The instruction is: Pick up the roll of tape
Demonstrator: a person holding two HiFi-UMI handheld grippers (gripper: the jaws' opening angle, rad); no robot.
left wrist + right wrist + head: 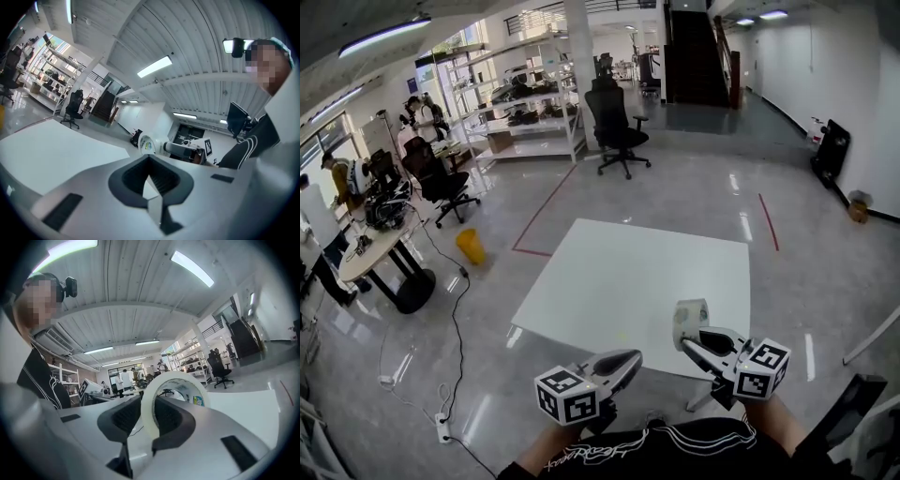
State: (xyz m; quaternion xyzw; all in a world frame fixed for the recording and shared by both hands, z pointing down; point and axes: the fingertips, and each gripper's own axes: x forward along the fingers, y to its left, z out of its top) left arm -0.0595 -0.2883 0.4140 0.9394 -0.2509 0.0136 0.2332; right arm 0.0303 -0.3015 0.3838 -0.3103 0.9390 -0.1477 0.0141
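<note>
Right gripper view, looking along the right gripper (152, 426): shows both dark pads (124, 416) pressed against a roll of tape (174, 377), one on each flat side of the pale ring. Holds the roll upright on edge, hole facing sideways, with a small coloured label (199, 401) on the inner core. Carries it in the air, clear of the white table (248, 404) beyond and below.

Seen from the head view, sits at the lower right, marker cube (761, 367) nearest the camera, with the roll at the jaw tips over the table's near edge, toward its right corner.

Left gripper view: shows the left gripper (150, 160) with jaws brought together at the tips and nothing between them. Looks across to the right gripper and its roll, just past those tips. From the head view, hovers at the lower middle, near the table's near edge, beside the right gripper but apart from it.

Farther out in the head view: takes in a glossy grey floor (694, 178) with red lines (767, 220), a yellow bin (471, 246) off the table's left side, a black office chair (616, 127) past the far edge, white shelving (530, 108) to that chair's left, and several people (420, 117) at desks on the far left.
</note>
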